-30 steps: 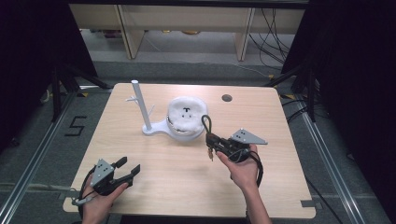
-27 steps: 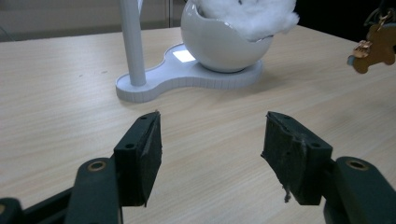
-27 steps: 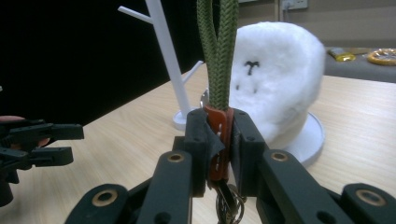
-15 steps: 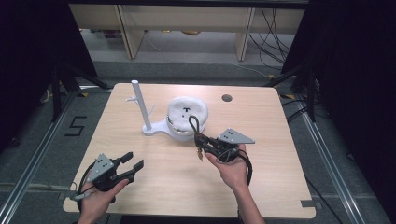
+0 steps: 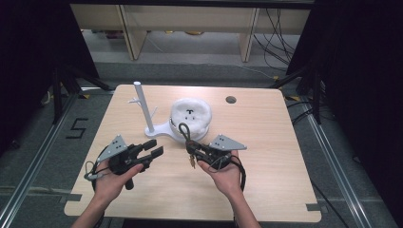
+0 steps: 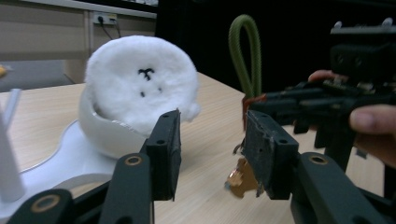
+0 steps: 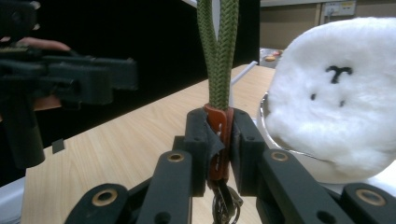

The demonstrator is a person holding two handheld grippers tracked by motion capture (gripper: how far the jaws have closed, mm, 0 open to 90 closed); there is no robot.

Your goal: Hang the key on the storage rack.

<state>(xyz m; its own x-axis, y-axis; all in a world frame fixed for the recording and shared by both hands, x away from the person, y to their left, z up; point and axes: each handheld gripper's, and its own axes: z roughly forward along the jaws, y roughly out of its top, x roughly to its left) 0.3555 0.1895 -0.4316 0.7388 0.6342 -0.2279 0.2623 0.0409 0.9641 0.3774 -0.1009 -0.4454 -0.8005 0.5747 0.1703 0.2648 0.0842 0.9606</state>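
Keychain [image 7: 218, 122], light, limp green cord loop: right gripper [image 7: 218, 140] clamps its stiff leather tab; left gripper [image 6: 210, 140] gapes alongside.

Each hand carries a black two-fingered tool. The left gripper [image 5: 151, 153], at about 8 o'clock in the high view, has a grey three-cornered plate [image 5: 112, 147] on top and a dark cable looping back beside the left hand [image 5: 114, 179]. The right gripper [image 5: 191, 151], near 6 o'clock, bears the same kind of grey plate [image 5: 227, 143], with a black cable curling round the right hand [image 5: 222, 175]. Up close, the fingers [image 6: 166, 151] are flat black blocks on black link arms, joined by round brass-coloured pivot rings [image 7: 176, 157]. Both forearms are bare, with no sleeves.
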